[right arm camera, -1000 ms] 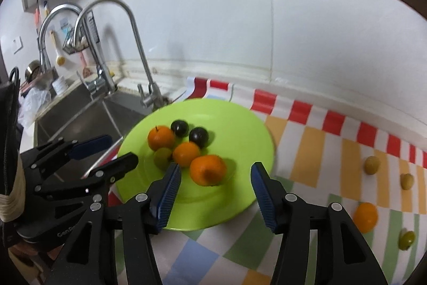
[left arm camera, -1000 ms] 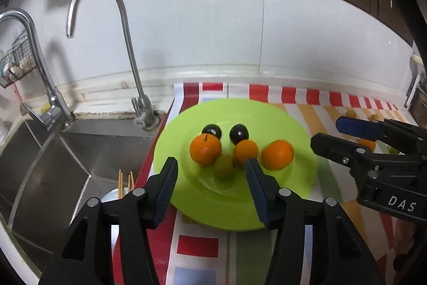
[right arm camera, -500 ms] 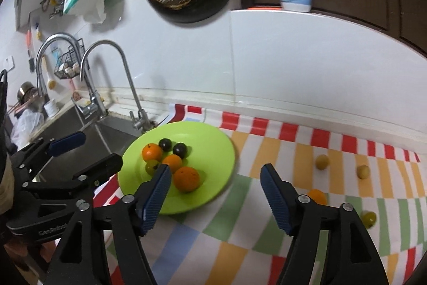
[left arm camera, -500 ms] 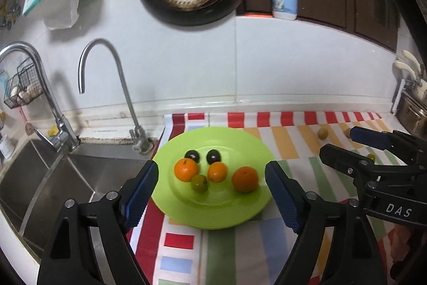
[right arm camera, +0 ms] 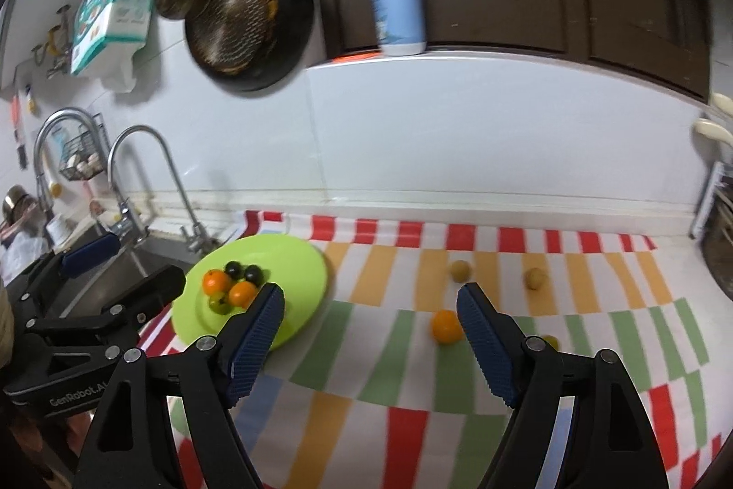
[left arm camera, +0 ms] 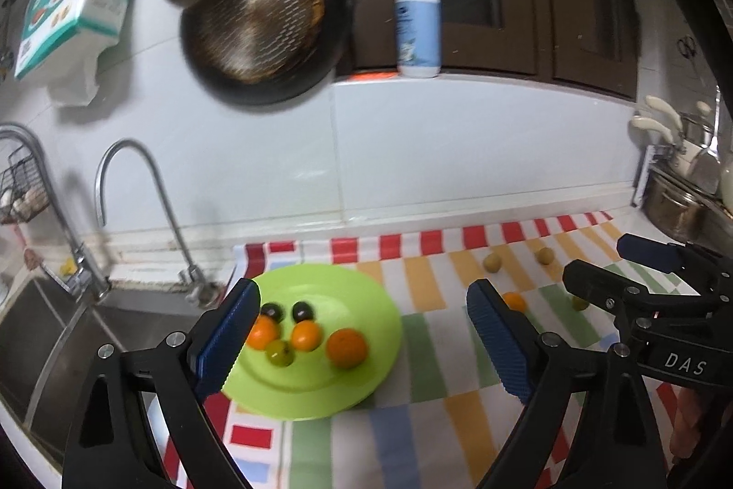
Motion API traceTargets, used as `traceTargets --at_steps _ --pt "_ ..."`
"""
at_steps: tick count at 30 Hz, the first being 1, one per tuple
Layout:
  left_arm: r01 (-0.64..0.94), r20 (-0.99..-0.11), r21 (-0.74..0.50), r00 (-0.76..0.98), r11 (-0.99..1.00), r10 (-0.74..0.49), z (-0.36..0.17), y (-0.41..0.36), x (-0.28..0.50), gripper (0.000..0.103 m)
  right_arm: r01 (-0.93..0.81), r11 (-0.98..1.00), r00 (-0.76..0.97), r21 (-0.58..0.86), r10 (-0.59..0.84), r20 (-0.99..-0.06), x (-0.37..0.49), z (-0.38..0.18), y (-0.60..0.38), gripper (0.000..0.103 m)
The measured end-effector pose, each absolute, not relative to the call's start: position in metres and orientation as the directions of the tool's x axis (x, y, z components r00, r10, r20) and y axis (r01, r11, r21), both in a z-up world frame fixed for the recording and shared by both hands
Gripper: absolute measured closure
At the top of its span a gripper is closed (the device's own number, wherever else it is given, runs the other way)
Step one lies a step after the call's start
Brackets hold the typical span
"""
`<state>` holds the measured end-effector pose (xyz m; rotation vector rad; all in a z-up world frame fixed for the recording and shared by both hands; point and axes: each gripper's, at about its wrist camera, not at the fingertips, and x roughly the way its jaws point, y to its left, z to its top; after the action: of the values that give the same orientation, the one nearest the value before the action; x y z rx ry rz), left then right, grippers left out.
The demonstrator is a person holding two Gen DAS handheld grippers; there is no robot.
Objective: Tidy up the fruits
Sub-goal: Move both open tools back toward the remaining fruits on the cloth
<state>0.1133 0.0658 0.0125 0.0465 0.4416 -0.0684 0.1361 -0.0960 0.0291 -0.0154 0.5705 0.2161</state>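
Partly done: six small fruits [left arm camera: 308, 332] gathered on round lime-green plate [left arm camera: 366, 296]; four left at three o'clock on striped bench cloth [right arm camera: 394, 296], orange mandarin [right arm camera: 445, 326] nearest. Left hand-held gripper [left arm camera: 362, 344] and right hand-held gripper [right arm camera: 370, 344] just spreading, empty.

In the right wrist view we lose the largest orange fruit on the round lime-green plate [right arm camera: 302, 260] behind a blue ribbed finger pad [right arm camera: 254, 340]. A small yellow-green fruit [right arm camera: 549, 340] peeks out, mostly covered by the other pad. The hanging dark round frying pan [right arm camera: 249, 17] is motion-blurred. The stainless steel sink [left arm camera: 41, 333] runs off the left wrist view's edge.
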Motion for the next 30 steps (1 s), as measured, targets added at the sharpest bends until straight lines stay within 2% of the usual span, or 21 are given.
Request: traceTargets --at_steps 14,30 --pt "0.222 -0.416 0.065 0.892 0.973 -0.176 0.011 0.015 0.134 0.010 -0.006 1.000 0.854 0.006 0.008 -0.520 0.121 0.033 -0.154 0.025" --pt "0.364 -0.455 0.108 0.846 0.925 -0.279 -0.020 -0.031 0.173 0.010 0.086 0.996 0.820 -0.032 -0.089 -0.565 0.141 0.008 -0.190 0.025"
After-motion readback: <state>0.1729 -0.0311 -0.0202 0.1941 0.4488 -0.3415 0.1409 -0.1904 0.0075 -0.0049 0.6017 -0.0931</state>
